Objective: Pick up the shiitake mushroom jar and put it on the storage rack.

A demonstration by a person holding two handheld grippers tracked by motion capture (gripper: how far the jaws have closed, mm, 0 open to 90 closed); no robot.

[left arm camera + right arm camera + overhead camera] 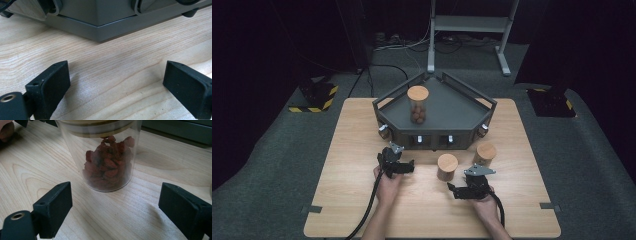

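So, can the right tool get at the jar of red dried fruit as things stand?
Probably yes. The right tool faces the jar with open jaws, bare table between them, nothing in the way.

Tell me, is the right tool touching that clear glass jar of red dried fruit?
Apart: in the right gripper view bare wooden table separates the right tool from the jar.
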